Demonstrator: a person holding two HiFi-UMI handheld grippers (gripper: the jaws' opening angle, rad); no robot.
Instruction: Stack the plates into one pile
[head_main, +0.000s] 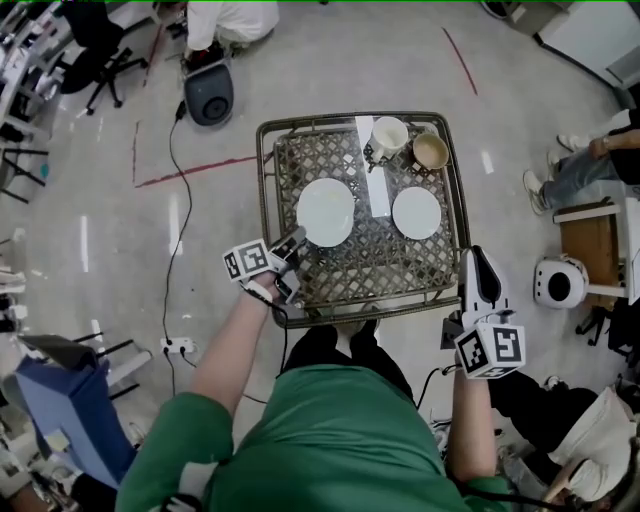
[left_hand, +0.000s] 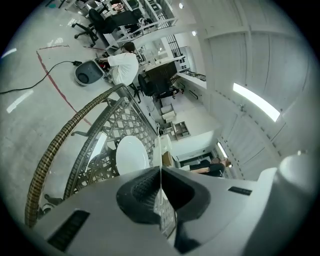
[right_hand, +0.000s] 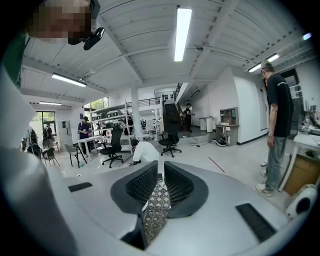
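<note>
Fingers (left_hand: 142, 189) of my left gripper (left_hand: 161, 170) were pressed together with nothing between them. Seen from the head view, that gripper's tips (head_main: 297, 240) sat just beside the near-left edge of the left plate (head_main: 325, 212); whether they touched it I could not tell. On my right gripper (head_main: 478, 258) the fingers (right_hand: 140, 185) stood a narrow slit apart, holding nothing. It hung off the table's near-right corner, well apart from the right plate (head_main: 416, 213).

Both white plates lay flat, side by side and apart on the lattice table (head_main: 370, 270), not yet stacked. A white strip (head_main: 377, 185) ran between them toward the far edge. At that edge a white mug (head_main: 388, 137) and a brown cup (head_main: 431, 151) stood close together.

Beyond the table, a person in white (head_main: 225, 20) crouched on the grey floor by a round grey device (head_main: 209, 97).
</note>
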